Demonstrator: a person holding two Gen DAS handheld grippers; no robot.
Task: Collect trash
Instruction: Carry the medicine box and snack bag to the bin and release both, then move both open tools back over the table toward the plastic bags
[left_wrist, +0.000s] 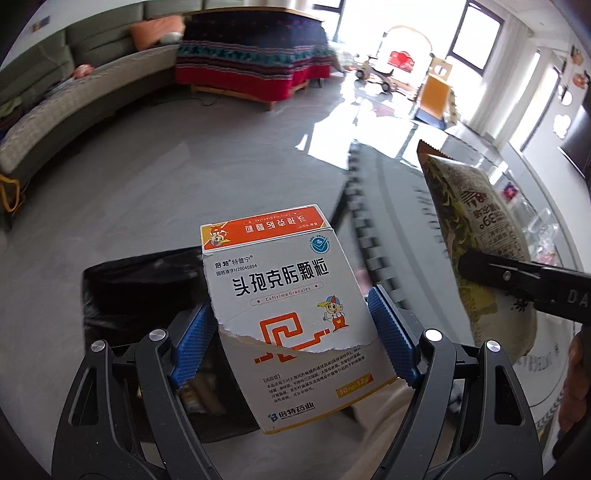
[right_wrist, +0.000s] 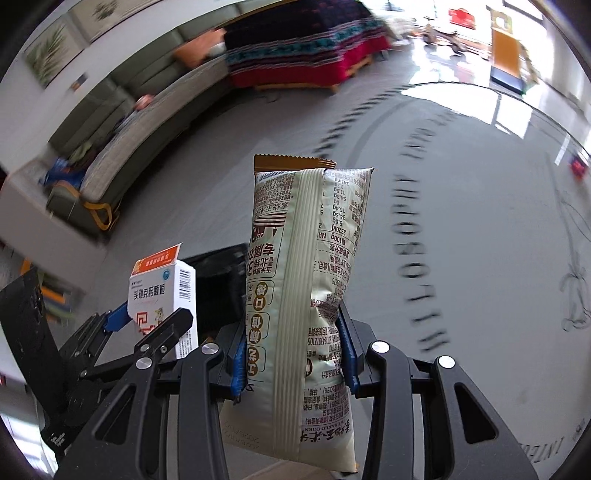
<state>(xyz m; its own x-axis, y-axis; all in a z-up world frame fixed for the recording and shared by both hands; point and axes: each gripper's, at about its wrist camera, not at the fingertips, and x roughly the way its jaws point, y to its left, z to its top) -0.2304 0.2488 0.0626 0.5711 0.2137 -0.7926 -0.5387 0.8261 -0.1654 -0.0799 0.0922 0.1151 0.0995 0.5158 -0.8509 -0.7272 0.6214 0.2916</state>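
My left gripper (left_wrist: 291, 332) is shut on a torn white and orange medicine box (left_wrist: 288, 295), held above the floor. It also shows in the right wrist view (right_wrist: 162, 295), to the left. My right gripper (right_wrist: 291, 354) is shut on a cream snack bag (right_wrist: 303, 295), held upright. The bag also shows at the right of the left wrist view (left_wrist: 487, 236), with a black finger (left_wrist: 517, 275) of the right gripper across it. A black bag-lined bin (left_wrist: 144, 291) sits just below and beyond both grippers; it also shows in the right wrist view (right_wrist: 218, 288).
A grey floor mat (right_wrist: 461, 221) with printed letters spreads to the right. A green-grey sofa (left_wrist: 74, 99) runs along the left. A low table under a red and dark patterned cloth (left_wrist: 255, 62) stands at the back. Toys (left_wrist: 376, 74) and a yellow board (left_wrist: 436, 96) lie near bright windows.
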